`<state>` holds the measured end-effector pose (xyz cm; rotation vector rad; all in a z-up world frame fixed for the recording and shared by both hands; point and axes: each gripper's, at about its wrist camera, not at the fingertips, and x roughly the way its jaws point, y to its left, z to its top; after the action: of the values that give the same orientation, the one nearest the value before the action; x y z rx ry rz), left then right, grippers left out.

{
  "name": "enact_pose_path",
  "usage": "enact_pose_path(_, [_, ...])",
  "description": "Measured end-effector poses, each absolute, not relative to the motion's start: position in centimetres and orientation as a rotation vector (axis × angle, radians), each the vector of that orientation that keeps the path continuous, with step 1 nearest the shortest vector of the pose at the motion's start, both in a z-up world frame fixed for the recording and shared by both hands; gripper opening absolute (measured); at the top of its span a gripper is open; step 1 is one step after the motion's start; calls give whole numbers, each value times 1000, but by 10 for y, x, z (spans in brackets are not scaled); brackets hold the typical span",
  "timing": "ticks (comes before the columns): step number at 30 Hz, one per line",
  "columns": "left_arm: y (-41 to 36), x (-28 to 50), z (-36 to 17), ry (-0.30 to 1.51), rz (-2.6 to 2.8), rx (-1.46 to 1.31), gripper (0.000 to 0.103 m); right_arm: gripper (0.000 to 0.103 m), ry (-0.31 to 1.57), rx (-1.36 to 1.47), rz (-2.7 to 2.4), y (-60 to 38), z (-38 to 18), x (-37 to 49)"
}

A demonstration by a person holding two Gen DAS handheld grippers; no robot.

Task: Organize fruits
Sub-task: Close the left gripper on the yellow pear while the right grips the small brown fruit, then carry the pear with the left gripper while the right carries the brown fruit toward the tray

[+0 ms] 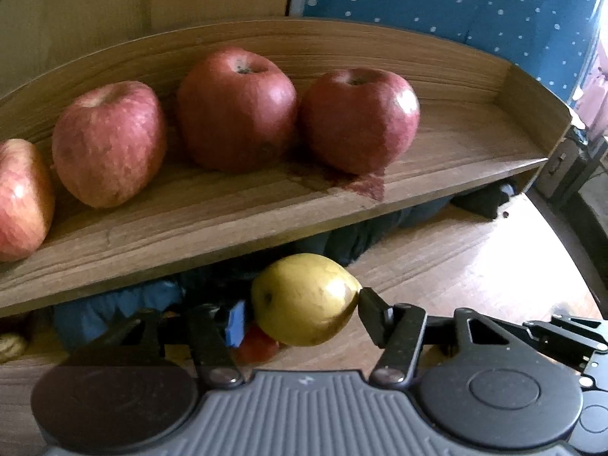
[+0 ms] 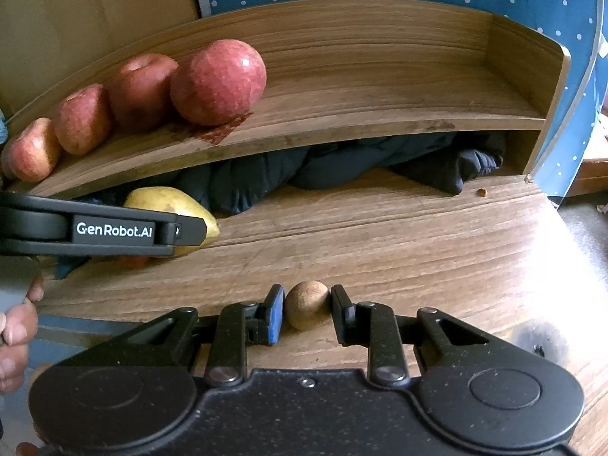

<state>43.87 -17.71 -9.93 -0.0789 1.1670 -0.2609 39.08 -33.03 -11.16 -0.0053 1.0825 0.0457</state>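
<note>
A wooden shelf (image 1: pixel 456 152) carries several red apples in a row, the rightmost apple (image 1: pixel 359 119) standing over a reddish stain. Just below the shelf's front edge, my left gripper (image 1: pixel 304 315) is shut on a yellow pear (image 1: pixel 304 296). The right wrist view has the same pear (image 2: pixel 171 199) behind the left gripper's black finger (image 2: pixel 114 230), with the apples (image 2: pixel 218 81) on the shelf (image 2: pixel 380 106) above. My right gripper (image 2: pixel 306 313) sits low over the wooden table (image 2: pixel 418 235), shut on a small brown round fruit (image 2: pixel 306 304).
Dark clothing (image 2: pixel 342 167) is stuffed under the shelf. A small red item (image 1: pixel 258 345) lies below the pear, and a wrinkled brown nut-like thing (image 1: pixel 11 345) at the far left. A person's hand (image 2: pixel 15 326) shows at the left edge. A blue dotted wall (image 1: pixel 456 0) stands behind.
</note>
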Motion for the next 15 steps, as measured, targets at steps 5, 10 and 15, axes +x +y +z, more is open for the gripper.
enact_pose_path(5, [-185, 434, -98, 1160, -300, -60, 61, 28, 1087, -4, 42, -331, -112, 385])
enact_pose_path(10, [-193, 435, -99, 1155, -334, -29, 61, 28, 1087, -13, 36, -332, -112, 379])
enact_pose_path(15, [-195, 435, -99, 1149, -374, 6, 61, 28, 1085, -17, 35, -332, -112, 377])
